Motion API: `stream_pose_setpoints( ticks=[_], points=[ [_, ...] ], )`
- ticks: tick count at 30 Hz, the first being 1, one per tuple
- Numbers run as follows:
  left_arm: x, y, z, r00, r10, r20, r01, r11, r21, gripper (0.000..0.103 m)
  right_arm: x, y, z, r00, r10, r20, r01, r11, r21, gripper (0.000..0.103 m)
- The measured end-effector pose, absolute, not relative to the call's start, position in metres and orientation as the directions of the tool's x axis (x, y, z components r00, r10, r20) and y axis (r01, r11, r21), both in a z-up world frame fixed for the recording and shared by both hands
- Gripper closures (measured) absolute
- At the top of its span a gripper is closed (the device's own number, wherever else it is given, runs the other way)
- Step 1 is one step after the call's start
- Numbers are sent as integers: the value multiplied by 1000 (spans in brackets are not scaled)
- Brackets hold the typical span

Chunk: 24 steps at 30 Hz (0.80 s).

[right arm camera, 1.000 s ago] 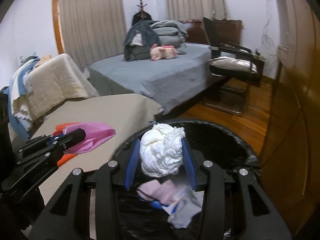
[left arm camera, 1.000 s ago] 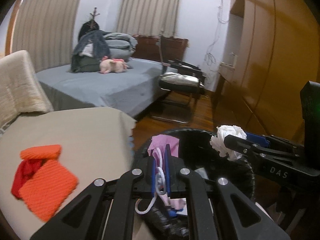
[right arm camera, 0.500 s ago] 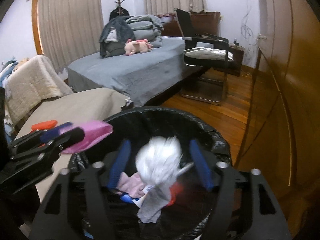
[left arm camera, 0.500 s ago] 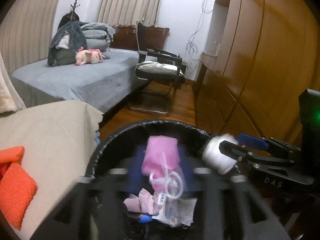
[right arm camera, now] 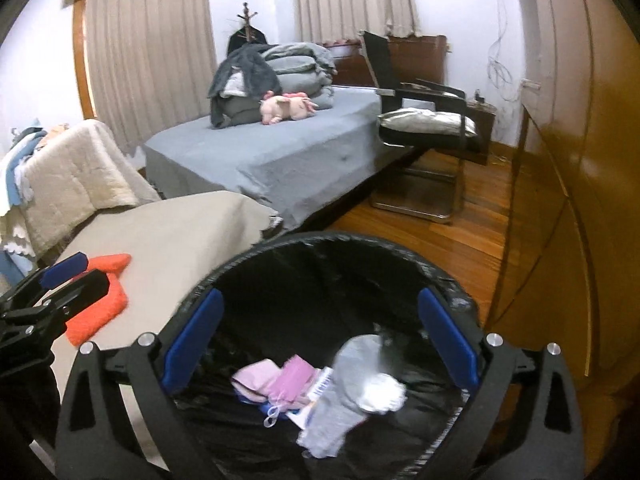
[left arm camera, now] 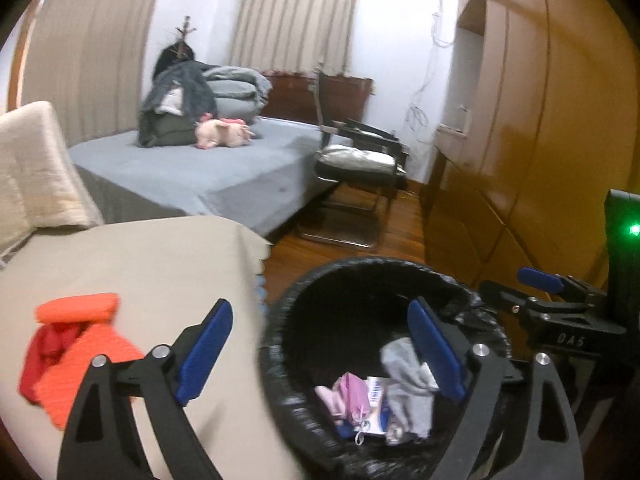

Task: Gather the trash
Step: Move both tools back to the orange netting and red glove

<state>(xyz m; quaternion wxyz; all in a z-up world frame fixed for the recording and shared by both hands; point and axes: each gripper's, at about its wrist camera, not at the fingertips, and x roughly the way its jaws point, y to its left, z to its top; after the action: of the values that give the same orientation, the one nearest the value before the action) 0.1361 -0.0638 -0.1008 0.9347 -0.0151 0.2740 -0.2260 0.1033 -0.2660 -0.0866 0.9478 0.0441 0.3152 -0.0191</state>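
1. Both the left tongs (left arm camera: 320, 344) and the right tongs (right arm camera: 320, 336) are spreading wide, with nothing pinched between them.
2. Pink mask (right arm camera: 294, 380), grey cloth (right arm camera: 332, 412) and white tissue (right arm camera: 380, 396) lie inside the black-lined bin (right arm camera: 320, 240).
3. Orange cloths (left arm camera: 76, 356) sit on the counter (left arm camera: 160, 256), near its left edge.
4. Farther off stands the bed (right arm camera: 280, 160).

Curtained bedroom (right arm camera: 256, 152), wooden wardrobe (left arm camera: 540, 120)

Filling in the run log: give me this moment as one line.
left tongs: opening, empty | right tongs: opening, empty | pink mask, white tissue wad: in black-lined trash bin | orange cloths: on tabletop
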Motion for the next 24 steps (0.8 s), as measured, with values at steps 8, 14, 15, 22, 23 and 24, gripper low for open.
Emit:
stream_pose_setpoints(
  ticks=[8, 14, 15, 22, 23, 24],
  points=[
    [124, -3, -94, 815, -306, -492, 284, 951, -122, 13, 121, -211, -79, 803, 107, -586, -57, 993, 104, 7],
    [116, 51, -95, 849, -188, -493, 161, 982, -97, 13, 139, -162, -76, 796, 186, -576, -157, 982, 100, 7],
    [115, 60, -96, 852, -168, -495, 140, 986, -94, 13, 142, -154, -76, 792, 198, -577, -172, 980, 100, 7],
    [111, 109, -102, 861, -69, -503, 33, 996, -80, 13, 160, -99, -84, 763, 257, -593, -251, 963, 94, 7],
    [110, 116, -103, 862, -55, -504, 17, 997, -79, 13, 161, -93, -86, 759, 260, -597, -258, 962, 92, 7],
    [111, 123, -105, 861, -43, -507, 3, 997, -78, 13, 165, -84, -90, 752, 265, -604, -267, 960, 89, 7]
  ],
)
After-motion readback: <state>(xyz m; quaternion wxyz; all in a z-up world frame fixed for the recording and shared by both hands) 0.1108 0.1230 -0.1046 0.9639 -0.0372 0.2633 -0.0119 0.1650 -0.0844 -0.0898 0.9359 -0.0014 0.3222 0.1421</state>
